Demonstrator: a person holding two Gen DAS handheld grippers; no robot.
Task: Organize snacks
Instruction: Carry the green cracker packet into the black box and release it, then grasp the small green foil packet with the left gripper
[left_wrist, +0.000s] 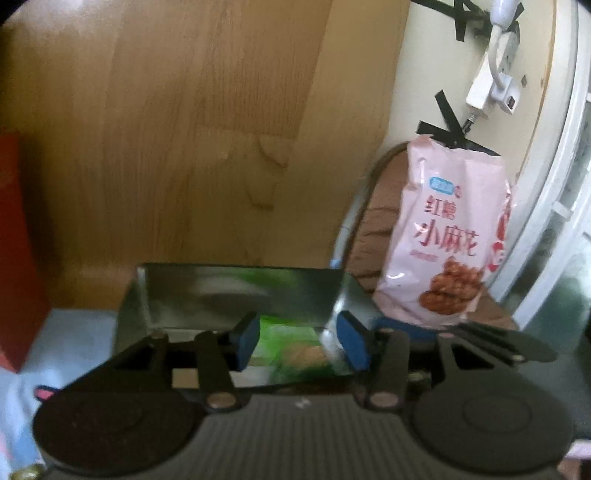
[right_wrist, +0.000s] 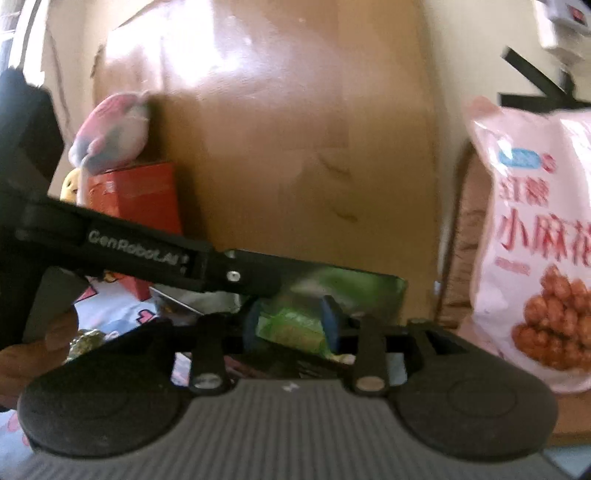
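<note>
A green snack packet (left_wrist: 295, 350) lies between the blue pads of my left gripper (left_wrist: 300, 341), which is shut on it. A shiny silver foil panel (left_wrist: 236, 295) rises just behind the pads and looks like part of the same packet. In the right wrist view the green packet (right_wrist: 291, 328) also fills the gap of my right gripper (right_wrist: 293, 326), which is shut on it. The left tool's black housing (right_wrist: 140, 251) crosses in from the left. A pink snack bag (left_wrist: 443, 236) (right_wrist: 535, 240) stands upright to the right, apart from both grippers.
A wooden panel (left_wrist: 184, 129) fills the background. A red box (right_wrist: 136, 195) with a plush toy (right_wrist: 110, 133) on it stands at the left. A white power strip (left_wrist: 495, 74) is taped to the wall above the pink bag. A hand (right_wrist: 29, 354) shows at the lower left.
</note>
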